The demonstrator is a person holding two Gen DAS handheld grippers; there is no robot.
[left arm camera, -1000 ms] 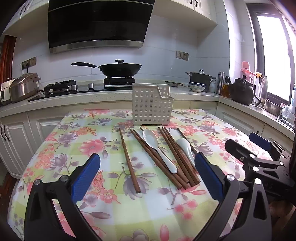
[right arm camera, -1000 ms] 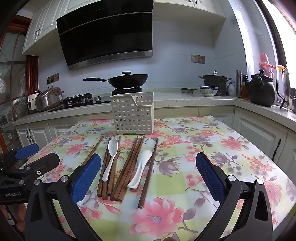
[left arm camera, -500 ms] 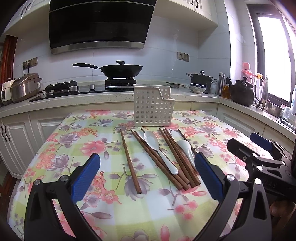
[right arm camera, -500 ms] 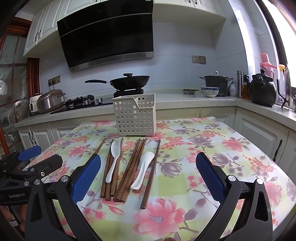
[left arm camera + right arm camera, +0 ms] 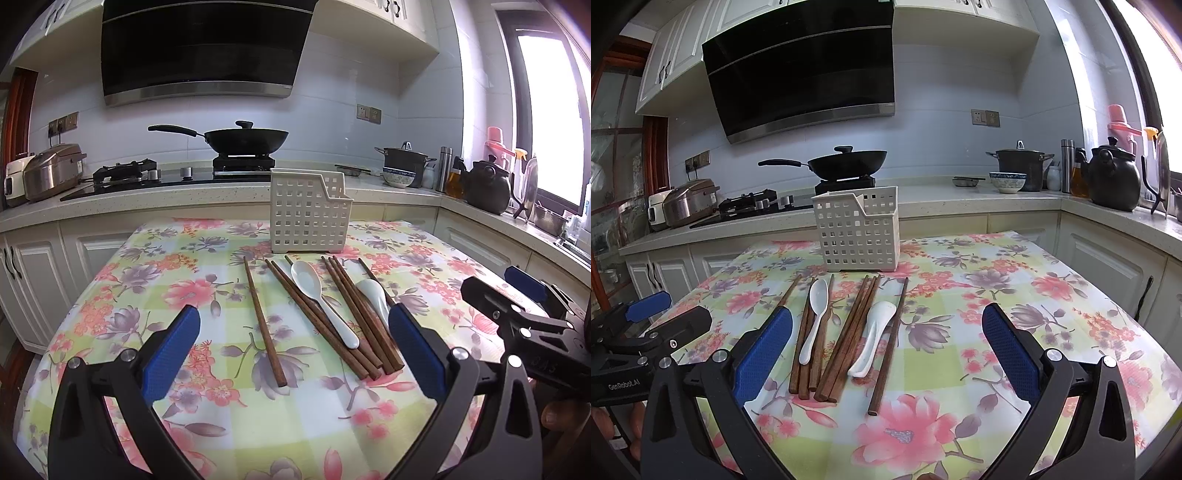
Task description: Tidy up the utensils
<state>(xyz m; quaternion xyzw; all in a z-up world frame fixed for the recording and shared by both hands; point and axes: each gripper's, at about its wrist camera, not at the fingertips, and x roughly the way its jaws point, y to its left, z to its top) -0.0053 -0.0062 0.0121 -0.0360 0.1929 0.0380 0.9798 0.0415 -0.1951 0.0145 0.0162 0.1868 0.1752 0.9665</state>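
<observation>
Your left gripper and right gripper both hang above the near edge of the table, fingers spread wide and holding nothing. Over the last second both have crept slightly forward and lower, so the utensils sit closer; that reads as an approach, with no pick begun. Just beyond lie the wooden chopsticks and two white spoons, loose in a fan. Behind them stands the white perforated holder, upright and apparently empty.
</observation>
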